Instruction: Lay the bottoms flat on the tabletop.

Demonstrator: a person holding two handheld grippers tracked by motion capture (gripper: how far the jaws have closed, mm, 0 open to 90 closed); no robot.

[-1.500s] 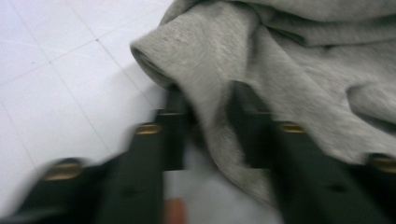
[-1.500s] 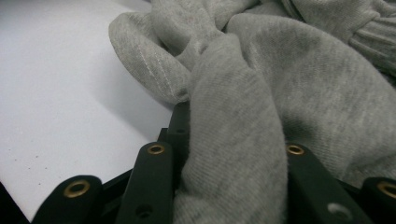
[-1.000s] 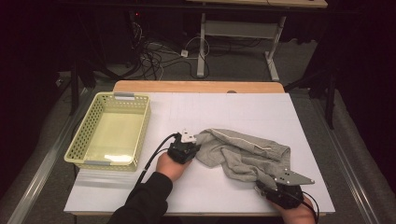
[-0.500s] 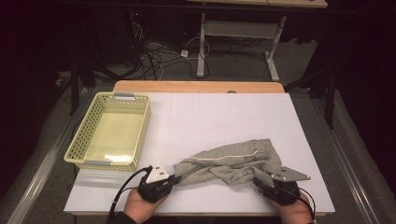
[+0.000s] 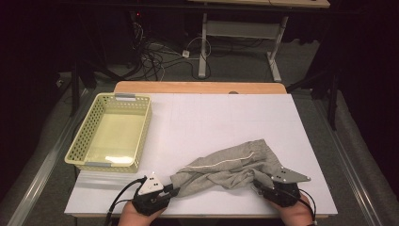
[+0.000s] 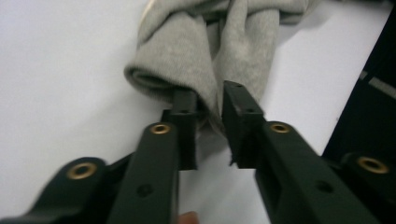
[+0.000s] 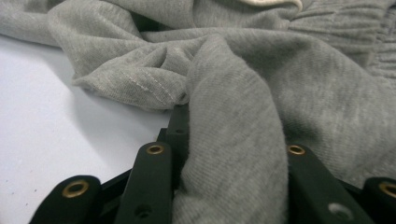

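Observation:
A grey garment [image 5: 226, 167] with a pale cord lies stretched across the near part of the white table [image 5: 211, 117]. My left gripper [image 5: 173, 192] is at its left end. In the left gripper view the jaws [image 6: 210, 100] have just been opening. A fold of the garment [image 6: 187, 56] still sits between them, with a gap showing beside it. My right gripper [image 5: 259, 181] is at the garment's right end. In the right gripper view a thick bunch of the fabric [image 7: 233, 70] fills the space between the right gripper's [image 7: 229, 126] jaws, which are shut on it.
A pale yellow perforated basket [image 5: 77, 141] stands at the table's left, with nothing in it. Both hands are at the near edge of the table. Beyond the far edge are a wooden strip, cables on the floor and a desk frame.
My left gripper has pulled the garment's left end toward the near left, drawing the bunched cloth out into a long strip. The right gripper has stayed put.

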